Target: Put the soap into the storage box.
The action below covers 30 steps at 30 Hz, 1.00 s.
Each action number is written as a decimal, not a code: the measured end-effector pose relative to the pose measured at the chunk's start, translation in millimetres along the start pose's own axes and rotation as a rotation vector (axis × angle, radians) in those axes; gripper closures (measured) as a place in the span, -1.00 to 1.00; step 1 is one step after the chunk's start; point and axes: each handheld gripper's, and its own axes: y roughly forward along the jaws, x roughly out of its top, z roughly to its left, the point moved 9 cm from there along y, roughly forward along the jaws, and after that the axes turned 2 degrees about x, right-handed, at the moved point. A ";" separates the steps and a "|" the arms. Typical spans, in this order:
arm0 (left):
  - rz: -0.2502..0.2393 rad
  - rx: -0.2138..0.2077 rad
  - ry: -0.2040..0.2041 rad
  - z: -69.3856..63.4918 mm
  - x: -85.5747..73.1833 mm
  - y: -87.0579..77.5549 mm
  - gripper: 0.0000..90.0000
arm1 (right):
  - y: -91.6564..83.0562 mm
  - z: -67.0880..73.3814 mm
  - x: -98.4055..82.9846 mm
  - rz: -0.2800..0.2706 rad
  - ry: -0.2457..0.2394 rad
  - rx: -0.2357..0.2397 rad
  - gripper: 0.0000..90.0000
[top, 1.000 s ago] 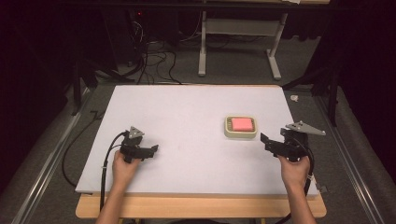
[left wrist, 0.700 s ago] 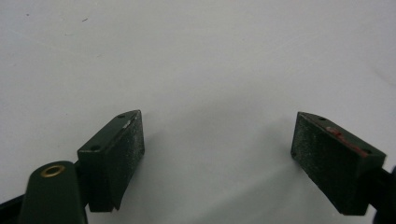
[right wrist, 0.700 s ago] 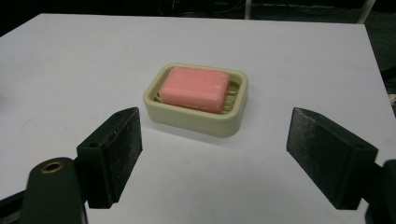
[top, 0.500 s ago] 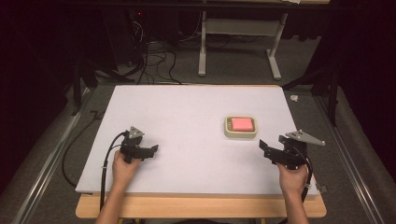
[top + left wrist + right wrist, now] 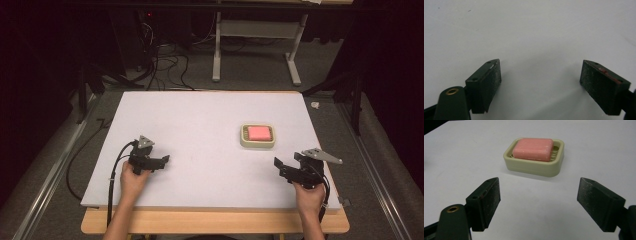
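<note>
A pink bar of soap (image 5: 259, 132) (image 5: 533, 149) lies in a cream soap dish (image 5: 246, 142) (image 5: 534, 168) right of the white board's middle. My right gripper (image 5: 278, 166) (image 5: 537, 203) sits near the front right of the board, jaws wide open and empty, pointing at the dish a short way ahead. My left gripper (image 5: 165, 160) (image 5: 540, 85) rests at the front left, also open, with only bare white board between its pads.
The white board (image 5: 200, 130) lies on a wooden table (image 5: 215, 222). Cables (image 5: 112, 175) trail off the left gripper toward the floor. A desk frame (image 5: 255, 45) and more cables stand beyond the far edge. A metal rail (image 5: 372, 165) runs along the right.
My right gripper has drawn back toward the front edge of the board, away from the soap dish. The left gripper has stayed where it was.
</note>
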 end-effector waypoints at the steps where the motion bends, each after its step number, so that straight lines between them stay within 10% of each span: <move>1: 0.000 0.000 0.000 0.0 0.0 0.0 -0.60 | 1.2 0.3 -1.0 0.000 -0.004 0.002 -0.57; 30: 0.000 0.000 0.000 0.0 0.0 0.0 -0.61 | 35.4 28.7 -14.6 0.077 -0.075 0.025 -0.54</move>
